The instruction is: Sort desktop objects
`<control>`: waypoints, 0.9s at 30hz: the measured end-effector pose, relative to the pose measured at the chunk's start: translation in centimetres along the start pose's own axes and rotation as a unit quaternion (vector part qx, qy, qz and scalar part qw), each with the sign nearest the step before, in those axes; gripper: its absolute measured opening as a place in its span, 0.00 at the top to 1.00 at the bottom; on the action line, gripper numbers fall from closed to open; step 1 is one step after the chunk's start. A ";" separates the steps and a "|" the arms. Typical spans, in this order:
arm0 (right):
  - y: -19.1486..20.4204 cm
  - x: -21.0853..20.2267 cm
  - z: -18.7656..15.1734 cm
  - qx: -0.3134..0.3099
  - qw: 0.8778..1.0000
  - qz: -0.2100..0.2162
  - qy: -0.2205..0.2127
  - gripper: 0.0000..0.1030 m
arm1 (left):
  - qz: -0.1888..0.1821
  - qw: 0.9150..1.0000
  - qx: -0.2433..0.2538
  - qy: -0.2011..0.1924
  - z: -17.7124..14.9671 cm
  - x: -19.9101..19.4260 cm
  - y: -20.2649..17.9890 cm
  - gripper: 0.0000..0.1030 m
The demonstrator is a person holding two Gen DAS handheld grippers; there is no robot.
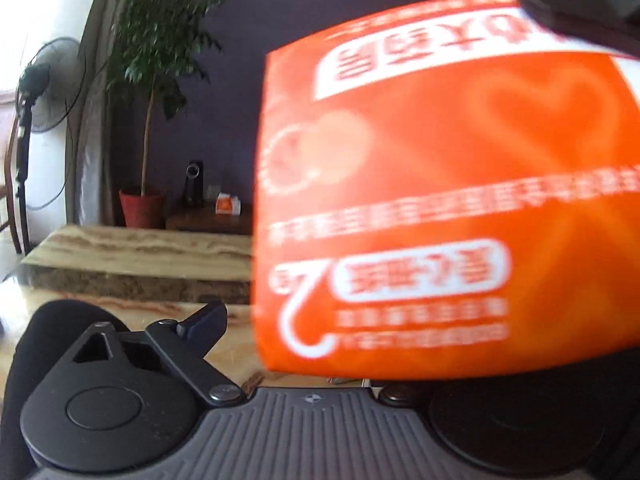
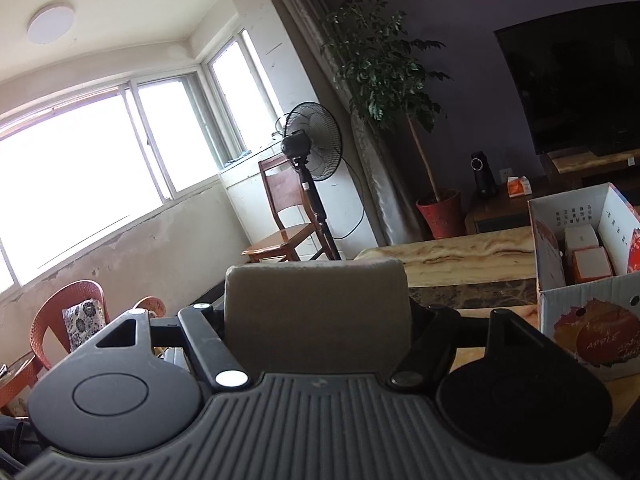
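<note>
Left wrist view: orange packet (image 1: 448, 208) filling the right side, raised above the tabletop (image 1: 120, 304); left fingers' grip impossible to tell. Right wrist view: right fingers (image 2: 316, 312) clamped on a grey block (image 2: 316, 312), left of the cardboard box (image 2: 580, 308).

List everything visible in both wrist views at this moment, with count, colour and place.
Orange packet: 1, orange-white, filling the left view's right side.
Grey block: 1, between right claw's fingers.
Cardboard box: 1, white, open, on stone table; small boxes inside.
Potted tree: 1, green, red pot.
Standing fan: 1, black, by window.
Wooden chair: 1, brown.
Television: 1, black, wall.
Left claw: open?, unclear.
Right claw: shut on block.
</note>
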State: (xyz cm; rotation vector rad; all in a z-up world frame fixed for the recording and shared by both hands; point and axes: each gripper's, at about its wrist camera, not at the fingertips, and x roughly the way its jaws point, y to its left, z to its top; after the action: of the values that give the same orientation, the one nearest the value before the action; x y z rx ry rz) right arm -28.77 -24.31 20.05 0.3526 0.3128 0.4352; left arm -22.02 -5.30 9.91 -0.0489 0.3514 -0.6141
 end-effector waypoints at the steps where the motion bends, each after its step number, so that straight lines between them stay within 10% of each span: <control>1: 0.2 0.0 0.0 -0.004 1.000 0.000 -0.001 0.28 | 0.006 1.000 0.005 -0.008 0.0 -0.3 -0.1 0.09; 17: 3.2 -0.8 -1.0 -0.107 0.994 0.012 0.016 0.27 | 0.028 0.996 0.063 -0.055 0.2 -1.5 -1.6 0.42; 19: 2.9 -0.9 -0.9 -0.108 0.994 0.014 0.023 0.27 | 0.027 0.995 0.076 -0.057 0.1 -1.5 -2.0 0.69; 27: 2.6 -1.4 -1.5 -0.106 0.994 0.009 0.028 0.26 | 0.005 0.995 0.089 -0.046 -0.3 -1.5 -2.9 1.00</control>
State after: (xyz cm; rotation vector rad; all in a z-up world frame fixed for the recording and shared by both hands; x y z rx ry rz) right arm -31.40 -22.38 20.02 0.1364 0.3151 0.4924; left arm -24.88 -6.80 10.55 0.0949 0.2074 -0.6285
